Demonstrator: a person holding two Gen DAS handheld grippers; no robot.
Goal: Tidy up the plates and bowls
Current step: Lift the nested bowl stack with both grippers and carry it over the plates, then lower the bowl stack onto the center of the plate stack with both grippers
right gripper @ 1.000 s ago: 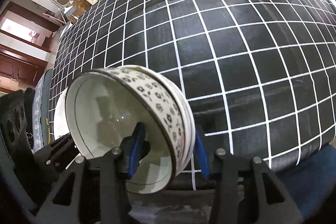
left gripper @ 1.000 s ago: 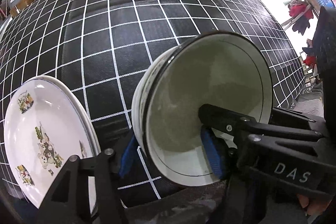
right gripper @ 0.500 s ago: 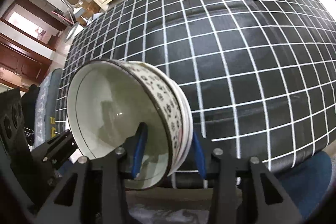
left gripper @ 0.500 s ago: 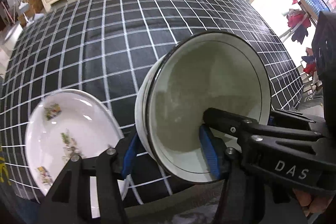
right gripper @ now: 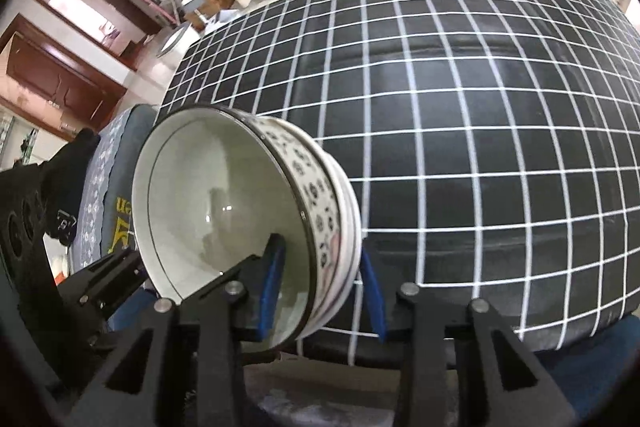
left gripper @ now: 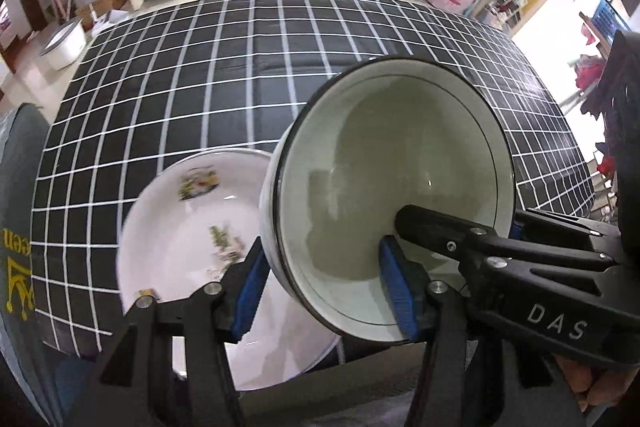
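Bowls, white ceramic with a thin dark rim line and a black flower print on the outer wall, sit nested as one stack (left gripper: pixel 384 195) that is tipped on its side, mouth turned toward the cameras. Both grippers grip this same stack at its lower rim. In the left wrist view, the left gripper (left gripper: pixel 320 291) is clamped on the wall: one blue-padded finger (left gripper: pixel 248 291) presses the outside, left of the rim, while the other blue pad (left gripper: pixel 396 287) lies inside the hollow against the glazed inner face. In the right wrist view, the right gripper (right gripper: pixel 320 291) is likewise clenched on the stack (right gripper: pixel 224 211): its left blue pad (right gripper: pixel 272 287) is inside the bowl, its right blue pad (right gripper: pixel 372 299) is outside, against the printed walls of the nested bowls.

Just left of the left gripper's fingers and partly behind them, a white shallow plate with small green and yellow pictures (left gripper: pixel 188 227) lies on the black tabletop with a white grid pattern (left gripper: pixel 224 75), reaching to its near edge; the stack's rim overlaps the plate's right side in that view. Beyond both sets of fingers the checked tabletop (right gripper: pixel 480 99) stretches away.
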